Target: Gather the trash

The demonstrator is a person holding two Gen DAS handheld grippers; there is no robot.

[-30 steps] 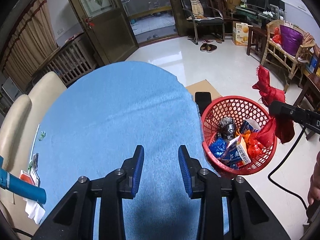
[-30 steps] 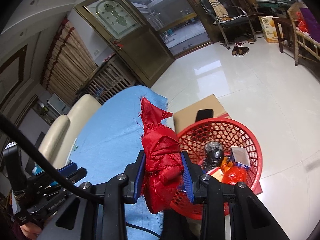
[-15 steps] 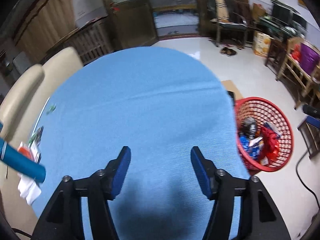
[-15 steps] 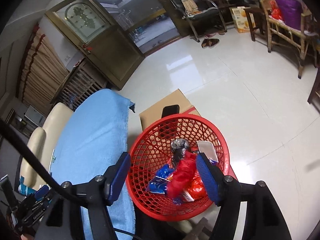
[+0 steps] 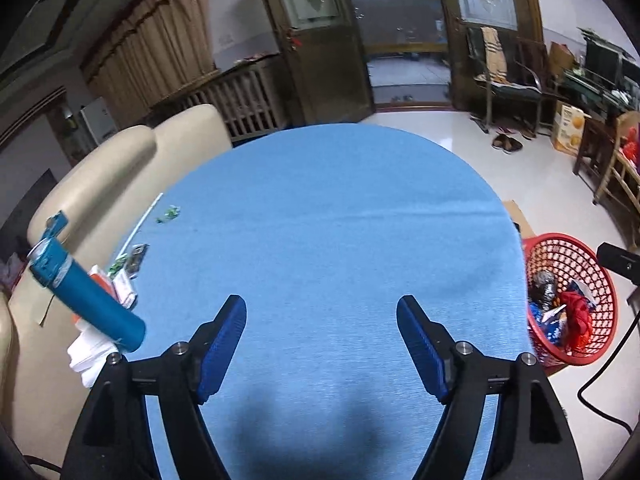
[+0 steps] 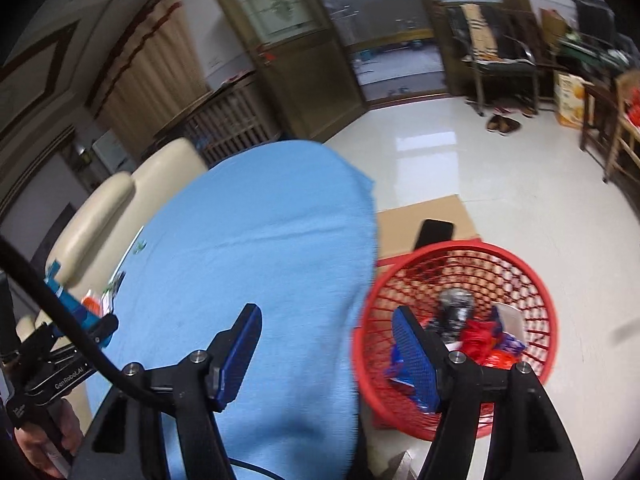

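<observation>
Two grippers, both wide apart with nothing between the pads. Left gripper [image 5: 321, 328] low centre in the left wrist view, over bare blue tablecloth [image 5: 332, 216]; jaws just been opening, empty. Right gripper [image 6: 327, 334] low centre in the right wrist view, straddling the cloth edge and the basket rim; jaws also just been opening, empty. One red mesh basket [image 6: 536, 280] on the floor, right of the table, lower right in both views [image 5: 604, 264]. Inside: one red crumpled bag [image 6: 478, 338], one dark foil-like lump [image 6: 454, 306], one white carton [image 6: 510, 316], some blue and orange wrappers, count unclear from blur. One blue cylinder [image 5: 88, 296] at left frame edge, above the table edge, tilted. Small pile of packets and white paper [image 5: 116, 280] under it at the table's left edge, number unclear. Two cream chair backs [image 5: 120, 168] upper left. One flat cardboard sheet [image 6: 420, 216] behind the basket.
</observation>
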